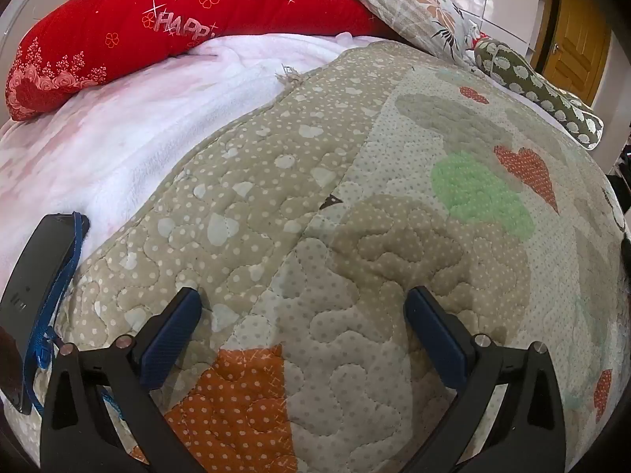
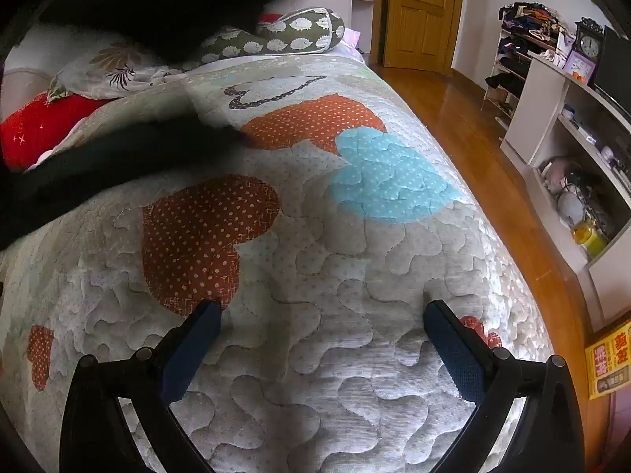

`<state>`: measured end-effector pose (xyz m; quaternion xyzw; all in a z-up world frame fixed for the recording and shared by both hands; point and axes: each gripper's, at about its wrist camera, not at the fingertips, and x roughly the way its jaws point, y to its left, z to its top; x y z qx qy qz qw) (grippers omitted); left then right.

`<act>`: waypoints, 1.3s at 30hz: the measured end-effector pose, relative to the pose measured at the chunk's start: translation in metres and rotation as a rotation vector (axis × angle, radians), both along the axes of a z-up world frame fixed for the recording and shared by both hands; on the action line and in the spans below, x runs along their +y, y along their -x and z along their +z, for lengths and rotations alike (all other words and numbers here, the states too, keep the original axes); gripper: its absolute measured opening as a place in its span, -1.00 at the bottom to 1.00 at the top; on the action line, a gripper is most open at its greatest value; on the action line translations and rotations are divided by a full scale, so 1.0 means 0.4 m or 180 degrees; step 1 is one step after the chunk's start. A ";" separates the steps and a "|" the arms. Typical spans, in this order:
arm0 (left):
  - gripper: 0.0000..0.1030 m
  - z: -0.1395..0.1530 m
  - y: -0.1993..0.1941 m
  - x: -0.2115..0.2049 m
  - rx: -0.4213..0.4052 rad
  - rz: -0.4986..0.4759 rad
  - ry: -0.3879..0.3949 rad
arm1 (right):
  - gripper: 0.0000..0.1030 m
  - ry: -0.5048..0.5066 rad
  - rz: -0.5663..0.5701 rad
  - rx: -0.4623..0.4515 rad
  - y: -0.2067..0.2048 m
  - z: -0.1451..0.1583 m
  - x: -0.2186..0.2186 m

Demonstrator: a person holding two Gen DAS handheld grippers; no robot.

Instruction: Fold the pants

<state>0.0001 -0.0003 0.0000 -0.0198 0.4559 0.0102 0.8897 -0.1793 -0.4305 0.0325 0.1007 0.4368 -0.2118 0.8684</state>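
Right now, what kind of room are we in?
Most likely a bedroom. A bed covered by a quilted, heart-patterned patchwork bedspread fills the view, a long red "HAPPY" pillow lies at its head, and a yellow wooden door stands beyond it.

dark blurred mass (image 2: 130,4) hides upper left of right wrist view; identity unclear. black device (image 1: 27,295) cut off at left edge.

A quilt (image 1: 315,205) with polka-dot hearts covers the bed, a white fleece blanket (image 1: 130,118) beside it. At the head lie a red pillow (image 1: 157,19), a floral pillow (image 1: 414,4) and a green bolster (image 2: 284,37). A black phone (image 1: 31,287) with a blue strap rests near the quilt's edge. Beyond stand a wooden door (image 2: 422,12), white shelves (image 2: 572,149) and a clock (image 2: 589,43).
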 end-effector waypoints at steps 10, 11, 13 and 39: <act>1.00 -0.004 0.000 0.000 0.0001 0.0004 -0.0008 | 0.99 0.0002 0.0000 0.0001 0.001 0.000 0.000; 1.00 -0.001 0.000 -0.001 0.0018 0.0005 -0.0013 | 0.99 0.0002 0.0000 0.0001 0.001 0.000 0.000; 1.00 -0.002 0.001 -0.002 0.0016 0.0005 -0.0012 | 0.99 0.0000 0.0000 0.0001 0.001 0.000 0.000; 1.00 0.151 0.213 0.019 -0.0406 -0.0258 0.0470 | 0.99 -0.0251 -0.0014 -0.0093 0.032 0.028 -0.022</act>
